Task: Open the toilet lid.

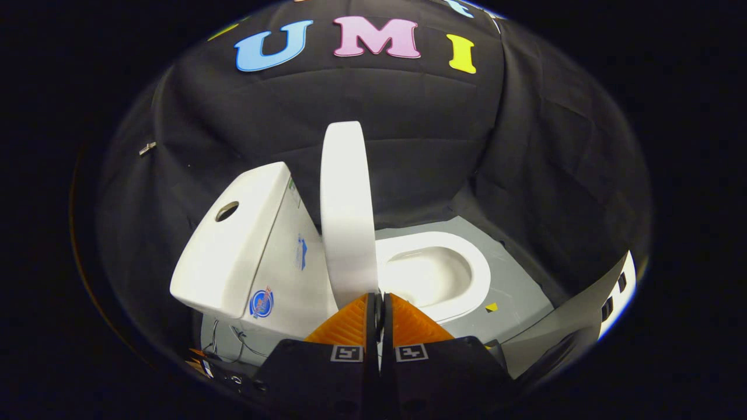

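Observation:
The white toilet lid (pixel 347 210) stands raised, nearly upright, and I see it edge-on between the tank (pixel 233 245) and the open bowl (pixel 435 274). The seat ring lies down around the bowl. My gripper (pixel 378 300) is just below the lid's near lower edge. Its two fingers are pressed together, and I see nothing held between them. The lid's lower end appears to touch the left fingertip (pixel 350 318); real contact cannot be made out.
The toilet stands on a grey floor panel (pixel 519 286) with a small yellow tape mark (pixel 492 307). Loose cables (pixel 230 341) lie below the tank. A white panel with dark slots (pixel 618 291) is at the right. Black cloth walls close in behind.

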Motion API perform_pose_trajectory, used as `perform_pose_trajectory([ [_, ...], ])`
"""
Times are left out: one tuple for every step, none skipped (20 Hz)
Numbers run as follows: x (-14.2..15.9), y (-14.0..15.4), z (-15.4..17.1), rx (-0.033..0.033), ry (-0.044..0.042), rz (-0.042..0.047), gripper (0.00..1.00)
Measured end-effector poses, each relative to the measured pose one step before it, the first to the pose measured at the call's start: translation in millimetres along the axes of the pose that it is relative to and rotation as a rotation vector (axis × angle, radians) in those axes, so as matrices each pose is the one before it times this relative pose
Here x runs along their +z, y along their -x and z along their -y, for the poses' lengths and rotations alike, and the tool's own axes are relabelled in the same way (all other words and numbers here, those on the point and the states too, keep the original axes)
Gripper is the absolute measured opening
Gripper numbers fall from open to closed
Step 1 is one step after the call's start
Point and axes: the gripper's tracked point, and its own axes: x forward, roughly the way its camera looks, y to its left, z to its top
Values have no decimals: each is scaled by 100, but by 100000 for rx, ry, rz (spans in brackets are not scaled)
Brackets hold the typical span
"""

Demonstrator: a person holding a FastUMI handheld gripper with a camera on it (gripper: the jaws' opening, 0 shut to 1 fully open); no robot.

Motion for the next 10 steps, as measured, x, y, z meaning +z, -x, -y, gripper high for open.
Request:
perform_pose_trajectory([
  [-72,71,-973,885,1169,564,5],
  [-45,92,-1010,574,1441,472,7],
  [-18,69,-677,-80,1195,549,8],
  [-198,-15,-640,-85,894,414,8],
  [14,91,-678,-73,694,623,8],
  [-46,57,-522,74,1133,484,8],
  [-74,131,-601,364,1232,592,8],
  [1,178,-623,583,1374,343,8],
  [-131,-91,-680,630,1312,248,8],
  [2,17,-678,516,790,156,8],
])
